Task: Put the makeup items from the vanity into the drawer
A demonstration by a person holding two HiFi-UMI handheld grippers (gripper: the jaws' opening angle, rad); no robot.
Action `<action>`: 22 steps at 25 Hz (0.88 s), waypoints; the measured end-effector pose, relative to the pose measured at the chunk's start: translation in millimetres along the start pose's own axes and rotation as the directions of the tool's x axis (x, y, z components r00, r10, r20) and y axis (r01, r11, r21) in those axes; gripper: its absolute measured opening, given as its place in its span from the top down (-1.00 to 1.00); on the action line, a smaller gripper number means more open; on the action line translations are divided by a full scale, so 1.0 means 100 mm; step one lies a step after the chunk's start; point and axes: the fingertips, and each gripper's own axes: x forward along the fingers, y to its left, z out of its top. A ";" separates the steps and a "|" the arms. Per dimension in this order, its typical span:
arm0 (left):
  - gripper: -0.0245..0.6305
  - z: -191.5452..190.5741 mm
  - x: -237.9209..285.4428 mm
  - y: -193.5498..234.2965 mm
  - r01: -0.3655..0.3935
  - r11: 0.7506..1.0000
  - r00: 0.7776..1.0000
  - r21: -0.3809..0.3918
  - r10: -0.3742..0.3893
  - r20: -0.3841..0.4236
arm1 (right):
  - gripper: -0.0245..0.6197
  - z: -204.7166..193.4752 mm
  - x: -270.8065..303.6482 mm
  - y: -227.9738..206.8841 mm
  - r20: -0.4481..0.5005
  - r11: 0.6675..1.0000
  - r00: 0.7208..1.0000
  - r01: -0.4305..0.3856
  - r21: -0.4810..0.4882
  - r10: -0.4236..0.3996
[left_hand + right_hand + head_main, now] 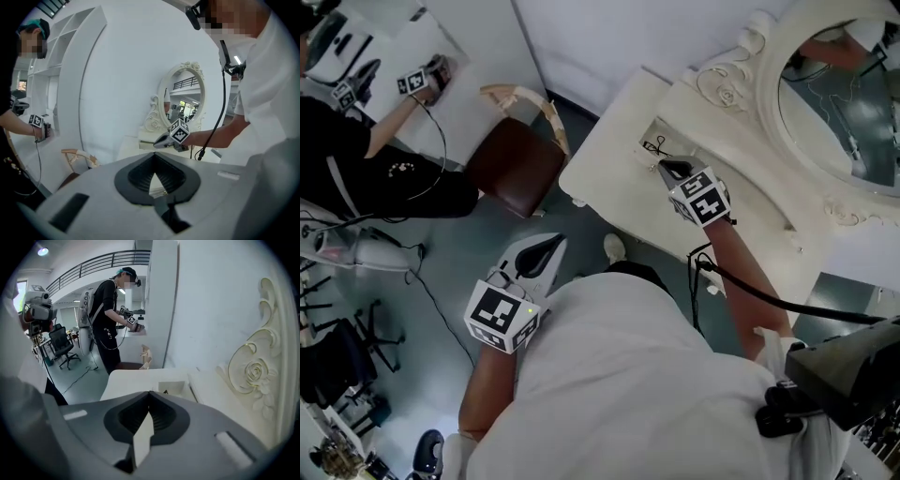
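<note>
Head view puts your right gripper [664,167] out over the white vanity [609,178], its tips just beside the open drawer [672,139] set into the vanity's raised back section. A small dark item [654,146] lies at the drawer's near edge. It may be one of the makeup pieces, but it is too small to identify. Your right gripper view shows the fingers brought together at the tips with nothing between them, only a pale sliver of vanity top seen through the narrow gap lower down. The same drawer sits just past the tips there, with the dark speck at its front corner.

Your left gripper [551,246] hangs low at your side, well apart from the vanity and out over the floor [459,272]. Its own view shows the tips meeting and nothing held. It points toward the vanity, so your right arm and marker cube show beyond it in front of the oval mirror [834,103].

The mirror stands at the back of the vanity in a carved white frame. A chair [514,164] with a dark seat stands just beside the vanity's left end. Farther left, another person [356,159] in dark clothes stands at a white surface, holding a gripper of their own.
</note>
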 end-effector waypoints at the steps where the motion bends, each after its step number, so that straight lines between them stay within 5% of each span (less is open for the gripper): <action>1: 0.92 -0.02 -0.04 -0.02 0.015 1.000 1.000 0.007 -0.015 0.001 | 0.92 -0.03 -0.06 0.09 0.002 1.000 1.000 0.007 0.014 -0.007; 22: 0.92 -0.86 -0.89 -0.74 0.230 0.968 0.973 0.102 -0.228 -0.032 | 0.92 -0.55 -1.20 2.34 0.132 0.980 0.990 0.028 0.197 -0.055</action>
